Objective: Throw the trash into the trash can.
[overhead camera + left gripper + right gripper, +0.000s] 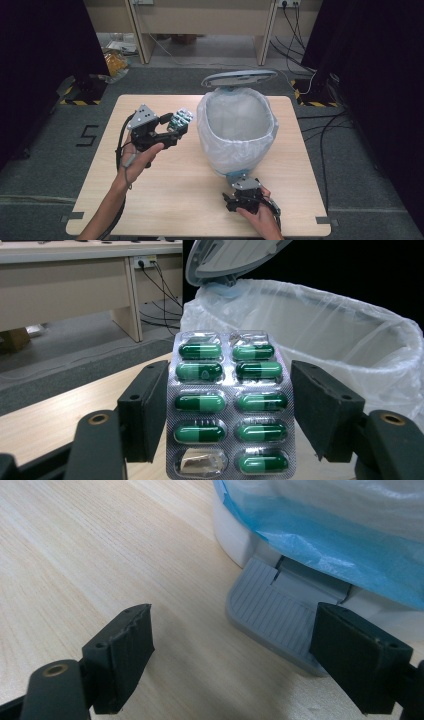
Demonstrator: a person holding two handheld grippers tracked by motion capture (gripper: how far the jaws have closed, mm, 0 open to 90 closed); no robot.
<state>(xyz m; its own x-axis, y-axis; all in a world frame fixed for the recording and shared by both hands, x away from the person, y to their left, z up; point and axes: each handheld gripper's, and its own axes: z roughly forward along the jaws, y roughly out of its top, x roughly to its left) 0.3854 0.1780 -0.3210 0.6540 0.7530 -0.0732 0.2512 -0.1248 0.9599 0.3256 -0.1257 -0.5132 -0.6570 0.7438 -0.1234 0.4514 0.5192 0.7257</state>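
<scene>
Clearly, the left tool [227, 405] grips a silver blister pack of green capsules [230, 405], bearing no legible print. Meanwhile, the right tool [232, 655] gapes released beside the white lined bin's grey pedal [280, 615], near the bench's [165, 195] front edge.

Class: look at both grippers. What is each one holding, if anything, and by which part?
The left gripper clamps a blister pack of green capsules by its long side edges. The right gripper holds nothing.

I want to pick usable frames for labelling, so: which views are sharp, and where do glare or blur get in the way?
High view: soft and low in detail, dark curtains at both sides, even light on the table. Left gripper view: blister pack crisp, foil glinting slightly, bin liner bright but readable. Right gripper view: pedal fairly sharp, the near black pads a little soft.
</scene>
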